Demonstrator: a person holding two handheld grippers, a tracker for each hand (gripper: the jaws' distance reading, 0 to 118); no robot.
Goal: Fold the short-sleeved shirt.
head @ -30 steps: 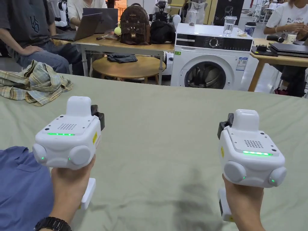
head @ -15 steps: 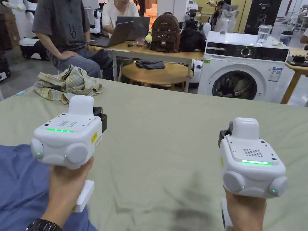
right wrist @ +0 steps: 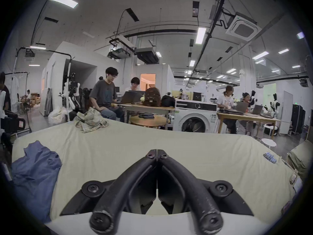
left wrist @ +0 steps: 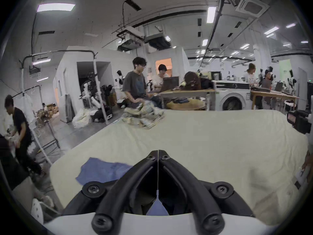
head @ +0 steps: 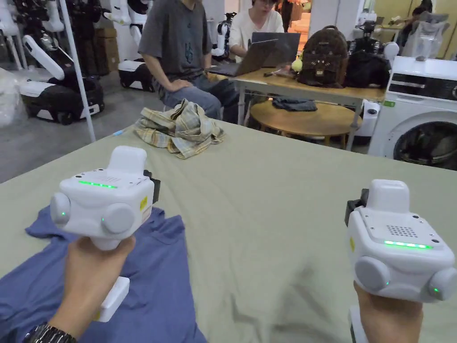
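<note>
The blue short-sleeved shirt (head: 156, 277) lies crumpled on the green-covered table (head: 276, 201) at the near left. It also shows in the left gripper view (left wrist: 103, 170) and the right gripper view (right wrist: 33, 172). A hand holds the left gripper's white housing (head: 105, 210) in the air above the shirt's upper edge. The left gripper (left wrist: 158, 152) has its jaws pressed together with nothing between them. Off to the right, over bare cloth, another hand holds the right gripper's housing (head: 397, 245). The right gripper (right wrist: 157, 151) is shut and empty too.
A crumpled plaid shirt (head: 178, 129) lies near the table's far left corner. The table's left edge runs diagonally past it to the floor. Behind stand a wooden desk with seated people (head: 187, 49), a round low table (head: 308, 120) and a washing machine (head: 419, 120).
The head camera has swung left, so much more of the blue shirt shows. The left gripper now hangs over the shirt's edge. Both grippers stay shut.
</note>
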